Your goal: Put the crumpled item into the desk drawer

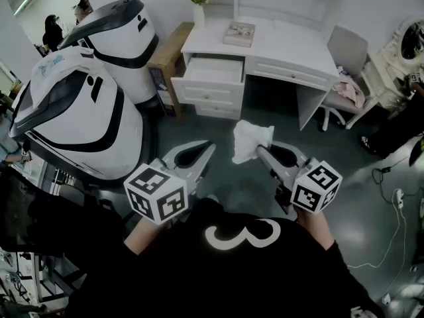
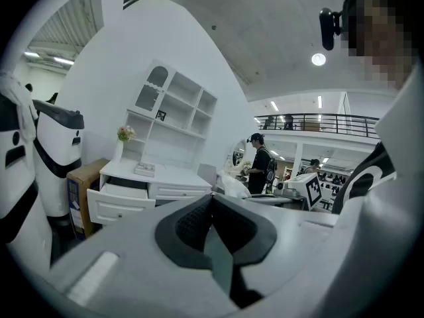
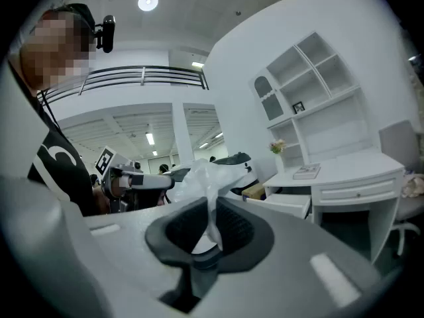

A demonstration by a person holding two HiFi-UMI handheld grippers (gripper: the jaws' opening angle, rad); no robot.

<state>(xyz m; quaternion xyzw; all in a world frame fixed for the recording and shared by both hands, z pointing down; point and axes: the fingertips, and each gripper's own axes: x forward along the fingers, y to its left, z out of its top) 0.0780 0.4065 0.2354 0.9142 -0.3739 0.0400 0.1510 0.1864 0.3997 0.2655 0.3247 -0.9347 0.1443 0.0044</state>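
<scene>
A white crumpled item (image 1: 250,140) hangs pinched in my right gripper (image 1: 260,151), held above the grey floor in front of the desk. In the right gripper view the crumpled item (image 3: 202,181) rises from between the closed jaws of that gripper (image 3: 213,234). The white desk (image 1: 278,48) stands ahead, and its top left drawer (image 1: 211,70) is pulled out and open. My left gripper (image 1: 207,149) is held level beside the right one, jaws together with nothing in them. From the left gripper view the left gripper (image 2: 211,201) points at the open drawer (image 2: 119,199).
Two big white-and-black machines (image 1: 79,111) stand at the left. A cardboard box (image 1: 165,58) sits beside the desk, a chair (image 1: 348,85) at its right. A vase of flowers (image 1: 200,5) and a book (image 1: 239,34) rest on the desk. Cables (image 1: 397,204) run along the floor at right.
</scene>
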